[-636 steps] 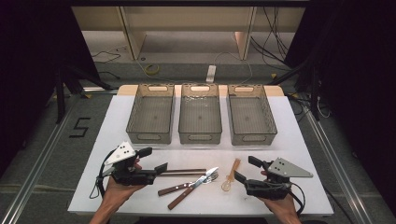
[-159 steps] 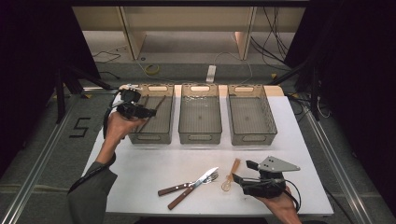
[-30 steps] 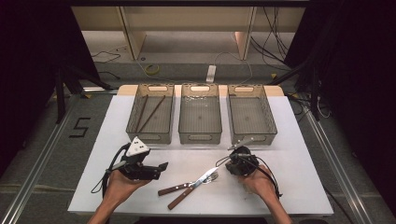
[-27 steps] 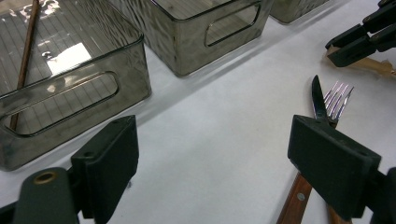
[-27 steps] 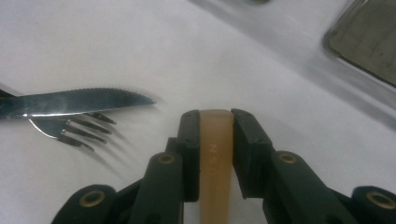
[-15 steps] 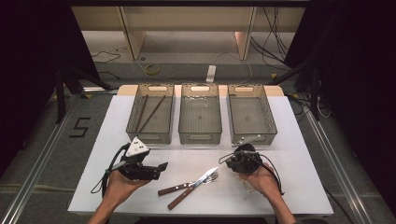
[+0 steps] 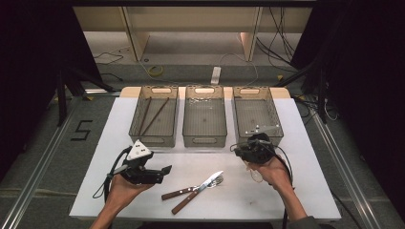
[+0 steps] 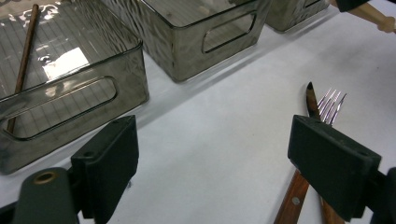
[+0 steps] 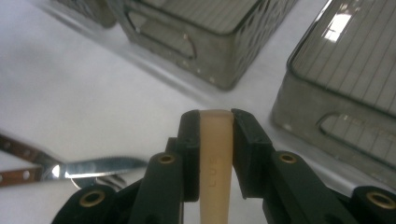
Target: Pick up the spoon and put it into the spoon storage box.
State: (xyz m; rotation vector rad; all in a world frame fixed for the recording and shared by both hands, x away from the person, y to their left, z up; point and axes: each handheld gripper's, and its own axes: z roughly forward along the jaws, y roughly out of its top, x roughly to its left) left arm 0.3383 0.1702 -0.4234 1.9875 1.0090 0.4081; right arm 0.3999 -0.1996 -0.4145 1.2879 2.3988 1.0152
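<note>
My right gripper (image 7: 244, 150) is shut on a pale spoon handle (image 9: 215, 154) and holds it above the table, just in front of the right bin (image 7: 257, 119). The spoon's rounded end hangs under the hand (image 7: 256, 176). My left gripper (image 7: 165, 171) hovers open at the front left with nothing between its pads (image 8: 109, 163). A knife (image 7: 186, 201) and a fork (image 7: 177, 193), both with wooden handles, lie crossed on the white table between the two hands. From the left gripper view, the knife tip (image 8: 310, 98) and fork tines (image 8: 329, 105) show beside the right-hand pad.
Three grey see-through bins stand in a row at the back: the left bin (image 7: 154, 138) holds two brown chopsticks (image 7: 155, 116), and the middle bin (image 7: 204, 139) sits between it and the right bin. The white table (image 7: 305, 191) ends close behind the hands.
My right gripper has lifted with the spoon in it and drifted toward the right bin. The left gripper, knife and fork have stayed where they were.
</note>
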